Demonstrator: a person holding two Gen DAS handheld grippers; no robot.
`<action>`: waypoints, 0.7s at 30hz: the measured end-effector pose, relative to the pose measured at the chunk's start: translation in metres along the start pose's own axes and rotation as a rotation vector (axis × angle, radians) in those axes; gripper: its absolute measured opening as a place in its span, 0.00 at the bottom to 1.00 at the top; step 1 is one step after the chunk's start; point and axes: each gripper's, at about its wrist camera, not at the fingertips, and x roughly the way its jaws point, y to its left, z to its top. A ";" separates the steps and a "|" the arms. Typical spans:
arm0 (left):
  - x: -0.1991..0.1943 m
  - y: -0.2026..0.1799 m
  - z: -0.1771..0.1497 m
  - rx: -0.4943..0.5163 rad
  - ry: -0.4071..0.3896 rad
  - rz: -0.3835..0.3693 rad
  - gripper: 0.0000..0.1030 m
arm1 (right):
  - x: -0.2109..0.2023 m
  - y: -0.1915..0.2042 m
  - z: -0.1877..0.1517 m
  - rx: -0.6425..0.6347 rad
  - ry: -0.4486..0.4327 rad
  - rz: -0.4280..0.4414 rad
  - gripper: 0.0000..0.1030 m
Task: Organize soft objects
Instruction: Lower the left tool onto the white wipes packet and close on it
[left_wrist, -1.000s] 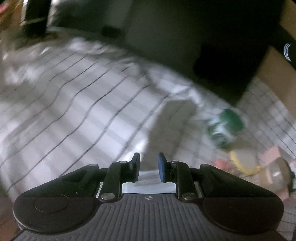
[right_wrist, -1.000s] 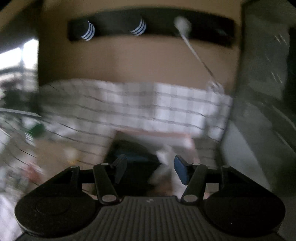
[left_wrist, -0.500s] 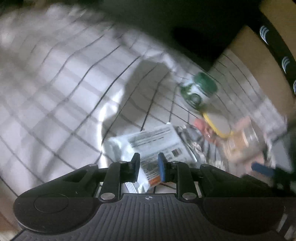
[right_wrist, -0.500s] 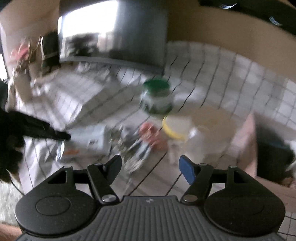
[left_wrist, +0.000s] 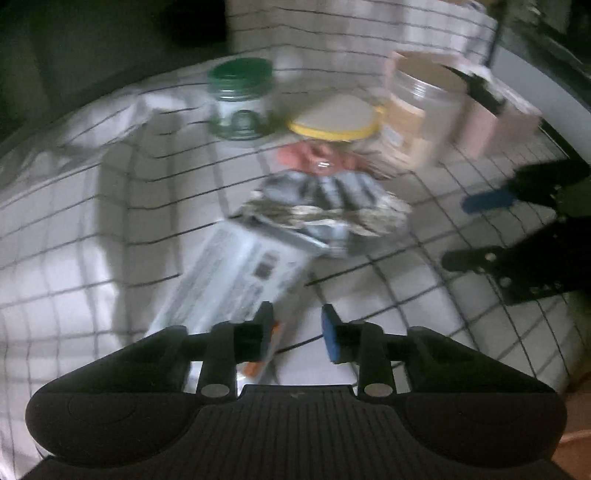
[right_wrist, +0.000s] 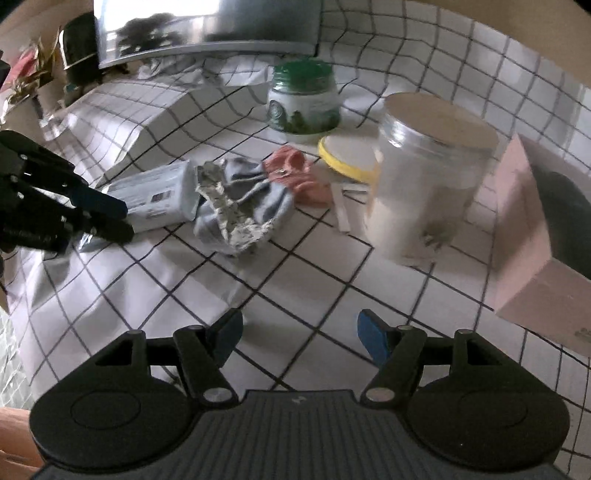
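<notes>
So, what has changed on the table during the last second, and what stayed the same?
Both views swung down onto the clutter. The left gripper is opening beside the white packet, not gripping it. The right gripper widened and holds nothing. The grey cloth and green-lidded jar lie untouched.

A home, by the look of it: a surface spread with a white grid-checked cloth (right_wrist: 303, 291) and cluttered with household things. Taking the green-lidded jar (right_wrist: 303, 101) as landmark, a clear plastic jar (right_wrist: 424, 192) stands to its right with a yellow lid (right_wrist: 345, 157) lying between them, a pink box (right_wrist: 532, 258) farther right, crumpled cloths (right_wrist: 243, 206) in front, and a dark screen (right_wrist: 199, 27) behind to the left
</notes>
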 end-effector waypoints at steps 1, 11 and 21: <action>0.002 -0.002 0.002 0.016 0.010 -0.019 0.37 | 0.001 0.001 -0.001 -0.003 -0.003 -0.004 0.68; 0.018 -0.006 0.012 0.192 0.059 0.038 0.28 | -0.004 0.002 -0.011 0.008 -0.029 -0.020 0.73; 0.008 0.040 0.024 0.114 0.059 0.075 0.31 | -0.008 0.001 -0.018 0.025 -0.034 -0.034 0.78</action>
